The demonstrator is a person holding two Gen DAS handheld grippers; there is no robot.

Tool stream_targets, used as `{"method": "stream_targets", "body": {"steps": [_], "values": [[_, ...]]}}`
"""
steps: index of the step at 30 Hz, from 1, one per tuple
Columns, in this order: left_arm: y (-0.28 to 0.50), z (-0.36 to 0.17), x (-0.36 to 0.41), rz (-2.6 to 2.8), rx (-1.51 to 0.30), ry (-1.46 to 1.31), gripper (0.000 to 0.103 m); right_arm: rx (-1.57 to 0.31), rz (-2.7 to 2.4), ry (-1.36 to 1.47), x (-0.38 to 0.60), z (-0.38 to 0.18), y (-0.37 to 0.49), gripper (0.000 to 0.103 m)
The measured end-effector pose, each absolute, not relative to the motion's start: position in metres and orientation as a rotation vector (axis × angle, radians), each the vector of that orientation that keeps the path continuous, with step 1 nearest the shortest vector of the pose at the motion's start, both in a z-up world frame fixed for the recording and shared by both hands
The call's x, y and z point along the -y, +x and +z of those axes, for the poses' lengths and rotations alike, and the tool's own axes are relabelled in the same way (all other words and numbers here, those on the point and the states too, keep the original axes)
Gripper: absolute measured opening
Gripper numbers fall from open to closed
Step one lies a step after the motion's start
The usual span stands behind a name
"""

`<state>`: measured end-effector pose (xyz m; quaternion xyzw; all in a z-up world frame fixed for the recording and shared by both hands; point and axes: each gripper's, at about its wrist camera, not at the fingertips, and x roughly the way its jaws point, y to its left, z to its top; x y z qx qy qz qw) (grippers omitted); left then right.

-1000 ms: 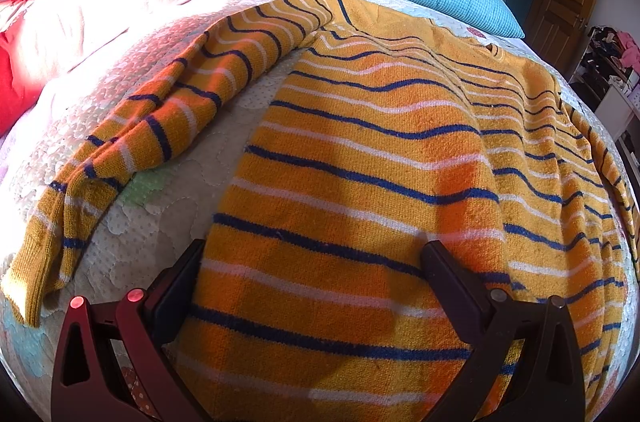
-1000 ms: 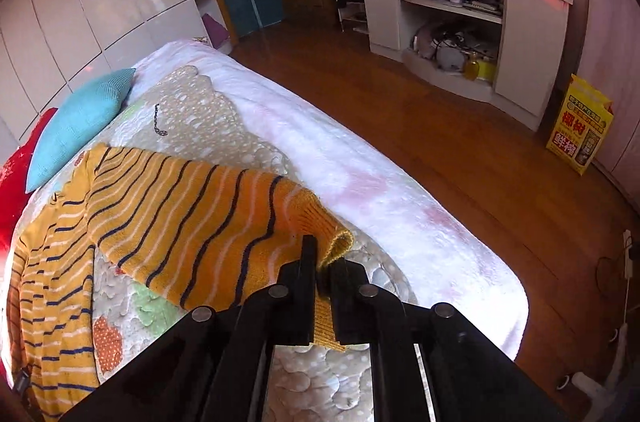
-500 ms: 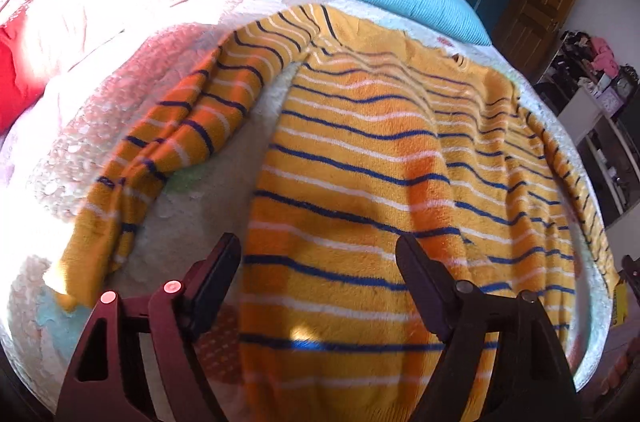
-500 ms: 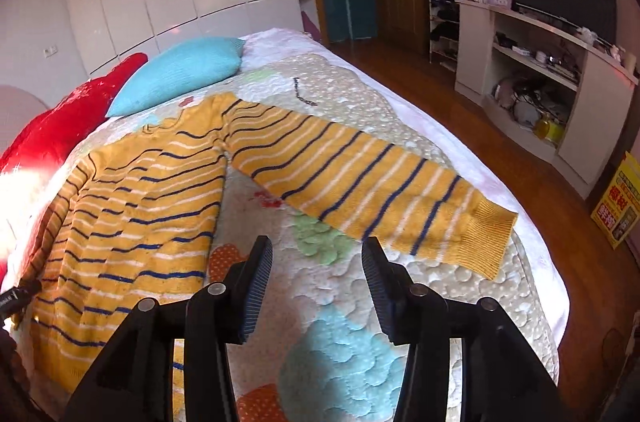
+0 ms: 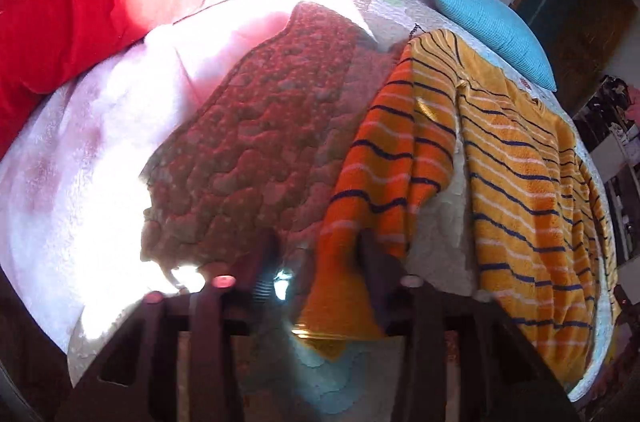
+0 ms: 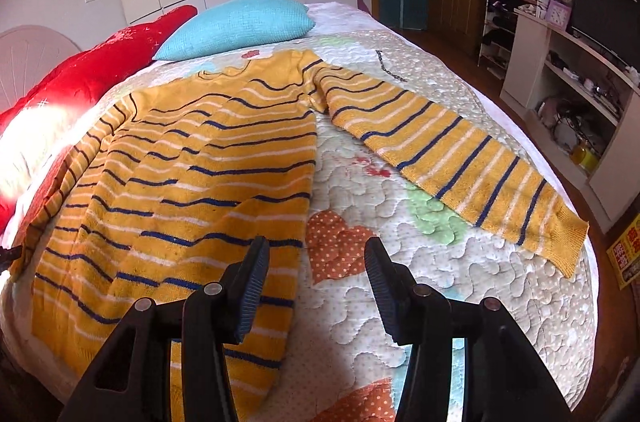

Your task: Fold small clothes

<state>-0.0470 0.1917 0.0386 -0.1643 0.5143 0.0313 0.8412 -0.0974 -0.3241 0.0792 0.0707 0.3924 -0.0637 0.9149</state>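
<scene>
The left gripper [image 5: 318, 254] has swung away from the sweater's body, which it faced half a second ago, and now hangs over the left sleeve [image 5: 384, 174]; its jaws are parted with the cuff between them, but blur leaves it unclear whether they touch the knit. The right gripper [image 6: 316, 270] stays wide open, holding nothing, above the quilt [image 6: 460, 262] beside the hem. The yellow striped sweater [image 6: 192, 162] lies flat on the bed, its right sleeve [image 6: 452, 158] stretched toward 3 o'clock. Sun glare washes out the red pillow [image 5: 60, 14] and the bedding at 9 o'clock in the left view. The blue pillow [image 6: 236, 22] sits at 12 o'clock.
</scene>
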Motion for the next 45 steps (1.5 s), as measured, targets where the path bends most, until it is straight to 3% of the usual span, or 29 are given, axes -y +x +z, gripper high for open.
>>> {"method": "stream_targets", "body": {"steps": [2,13,16,18,19,27,33,40,42,45], "values": [[-0.042,0.039,-0.210,0.053,-1.067,-0.453,0.008,-0.814,-0.130,0.114,0.318,0.083,-0.097,0.054],[-0.019,0.071,-0.362,0.475,-0.905,-0.488,0.011,-0.826,-0.077,0.040,0.275,0.097,-0.075,0.054],[-0.034,0.075,-0.375,0.449,-0.877,-0.565,0.035,-0.821,0.008,0.010,0.246,0.103,-0.064,0.054],[-0.051,0.078,-0.370,0.448,-0.833,-0.569,0.059,-0.823,0.102,-0.015,0.216,0.108,-0.055,0.054],[-0.058,0.079,-0.364,0.453,-0.825,-0.557,0.061,-0.824,0.157,-0.037,0.197,0.109,-0.051,0.054],[-0.144,0.068,-0.339,0.475,-0.787,-0.549,0.070,-0.843,0.647,-0.311,-0.017,0.095,-0.027,0.054],[-0.202,0.047,-0.348,0.539,-0.792,-0.618,0.071,-0.775,0.849,-0.538,-0.176,0.072,-0.032,0.054],[-0.242,0.020,-0.367,0.586,-0.817,-0.728,0.071,-0.726,0.795,-0.728,-0.277,0.037,-0.021,0.053],[-0.248,0.015,-0.372,0.591,-0.820,-0.763,0.071,-0.747,0.782,-0.737,-0.295,0.031,-0.013,0.044],[-0.251,0.015,-0.373,0.579,-0.807,-0.796,0.071,-0.746,0.764,-0.754,-0.311,0.028,-0.006,0.017]]}}
